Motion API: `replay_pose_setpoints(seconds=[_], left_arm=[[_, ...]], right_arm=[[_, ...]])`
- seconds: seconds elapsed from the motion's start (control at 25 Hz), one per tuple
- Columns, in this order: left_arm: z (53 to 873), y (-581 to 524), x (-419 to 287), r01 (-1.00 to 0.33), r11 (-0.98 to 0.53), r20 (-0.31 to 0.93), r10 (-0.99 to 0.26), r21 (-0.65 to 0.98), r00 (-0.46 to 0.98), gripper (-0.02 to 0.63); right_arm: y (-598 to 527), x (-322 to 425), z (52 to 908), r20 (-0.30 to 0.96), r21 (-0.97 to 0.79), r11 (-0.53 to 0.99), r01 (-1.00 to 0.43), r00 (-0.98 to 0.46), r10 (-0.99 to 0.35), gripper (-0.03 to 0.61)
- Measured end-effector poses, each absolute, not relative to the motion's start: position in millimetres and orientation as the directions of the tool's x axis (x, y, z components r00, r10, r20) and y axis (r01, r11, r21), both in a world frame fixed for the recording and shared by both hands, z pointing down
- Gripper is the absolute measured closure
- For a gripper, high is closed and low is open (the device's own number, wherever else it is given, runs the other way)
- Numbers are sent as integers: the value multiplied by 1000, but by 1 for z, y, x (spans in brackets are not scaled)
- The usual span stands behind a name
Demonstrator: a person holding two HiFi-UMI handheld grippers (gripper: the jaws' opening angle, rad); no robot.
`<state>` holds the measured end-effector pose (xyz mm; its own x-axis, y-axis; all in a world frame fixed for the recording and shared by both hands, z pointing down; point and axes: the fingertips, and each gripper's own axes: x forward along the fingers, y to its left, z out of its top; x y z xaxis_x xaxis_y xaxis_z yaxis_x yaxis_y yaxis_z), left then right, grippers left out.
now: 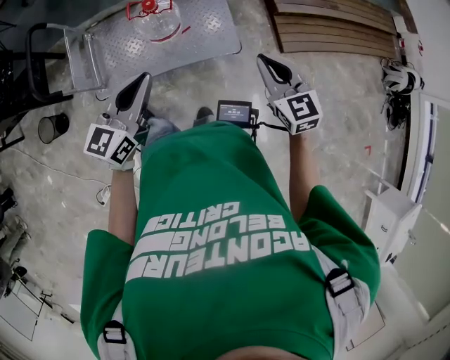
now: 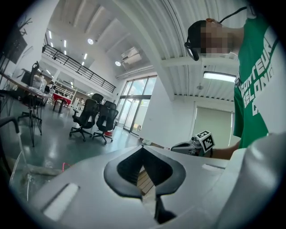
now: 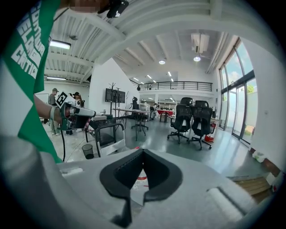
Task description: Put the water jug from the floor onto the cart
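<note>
L tongs (image 1: 144, 79) & R tongs (image 1: 263, 60): both shut, nothing held.
Water jug (image 1: 158, 21) on cart (image 1: 211, 31) deck, midway btw its ends, back from near edge, well ahead of my tips, nearer L.

The water jug (image 1: 156, 17) is clear with a red cap; it sits on the cart (image 1: 204, 31). The cart is a grey checker-plate platform; its black handle rises at the left end.

- Tall windows (image 3: 232, 89) pour daylight into a white-walled hall with a glossy grey floor (image 3: 223, 152).
- Black office chairs (image 3: 192, 118) stand below a railed mezzanine (image 3: 178, 85); ceiling lights (image 3: 196, 58) glow.
- A wooden pallet (image 1: 330, 24) and a black waste bin (image 1: 53, 128) sit well apart.
</note>
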<state>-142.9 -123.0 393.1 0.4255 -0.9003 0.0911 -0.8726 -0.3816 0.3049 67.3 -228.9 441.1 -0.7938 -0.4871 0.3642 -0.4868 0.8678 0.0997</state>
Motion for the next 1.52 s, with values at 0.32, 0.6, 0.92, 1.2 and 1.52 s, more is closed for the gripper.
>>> replay_pose_setpoints(seconds=[0.32, 0.6, 0.92, 1.2, 1.52], left_arm=[[375, -93, -178, -854, -429, 81, -879, 295, 469, 600], [383, -53, -245, -867, -376, 72, -905, 327, 420, 600], [403, -26, -296, -844, -359, 50, -910, 400, 411, 600], [391, -21, -318, -842, -356, 22, -917, 406, 398, 600], [377, -39, -301, -814, -400, -24, -902, 421, 431, 600]], right_arm=[[-190, 23, 425, 347, 88, 857, -508, -790, -505, 586], [-154, -54, 433, 379, 86, 893, -442, -814, -440, 586], [-125, -111, 448, 435, 102, 921, -376, -815, -381, 586], [-118, -127, 436, 427, 81, 906, -415, -807, -407, 586], [-119, -108, 434, 430, 67, 884, -463, -786, -445, 586]])
